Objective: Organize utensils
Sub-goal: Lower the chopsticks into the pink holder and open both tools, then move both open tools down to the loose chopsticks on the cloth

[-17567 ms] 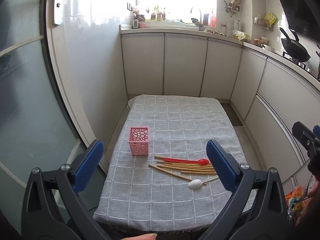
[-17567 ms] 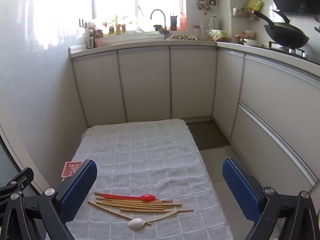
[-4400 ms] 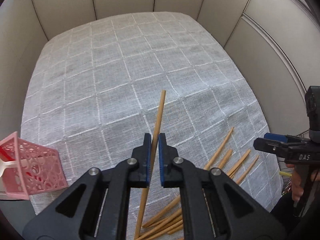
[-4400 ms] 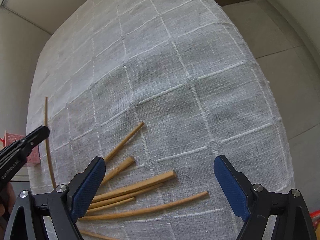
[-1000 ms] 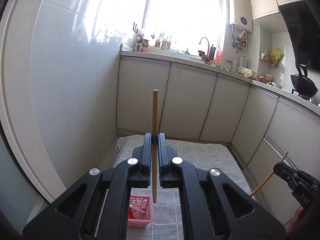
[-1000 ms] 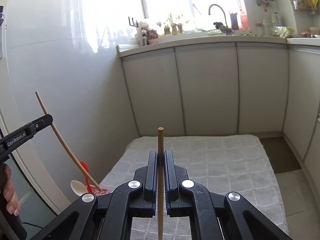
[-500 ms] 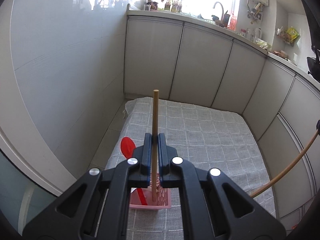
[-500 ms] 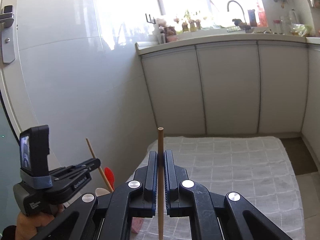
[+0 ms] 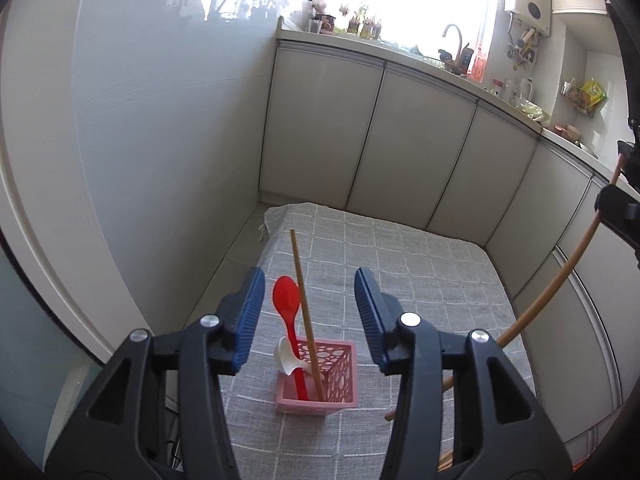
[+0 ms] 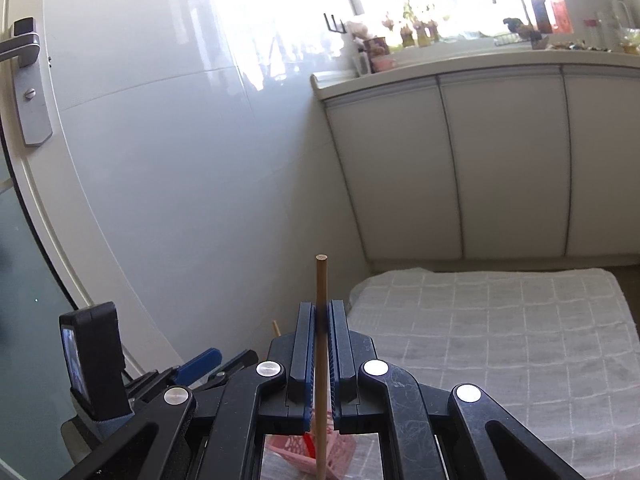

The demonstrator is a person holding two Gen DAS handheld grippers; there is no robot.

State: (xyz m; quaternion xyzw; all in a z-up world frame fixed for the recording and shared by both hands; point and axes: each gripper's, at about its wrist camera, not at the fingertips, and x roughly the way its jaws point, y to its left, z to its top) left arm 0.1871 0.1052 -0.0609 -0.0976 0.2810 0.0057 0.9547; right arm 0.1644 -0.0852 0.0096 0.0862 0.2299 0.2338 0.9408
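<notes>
The left gripper (image 9: 310, 316) hangs over the pink perforated plastic basket (image 9: 335, 376), its jaws opening, the blue pads clear of the thin wooden chopstick (image 9: 304, 312) between them. That stick leans in the basket beside a red plastic spoon (image 9: 287, 300) and a white plastic spoon (image 9: 285, 356) (bowls up). The right gripper (image 10: 321, 356) is clamped tight on a second wooden chopstick (image 10: 321, 280), held upright. The basket stands near the left edge of the grey checked cloth (image 9: 420, 280) covering the surface, with cream kitchen cabinets (image 9: 408, 152) beyond.
</notes>
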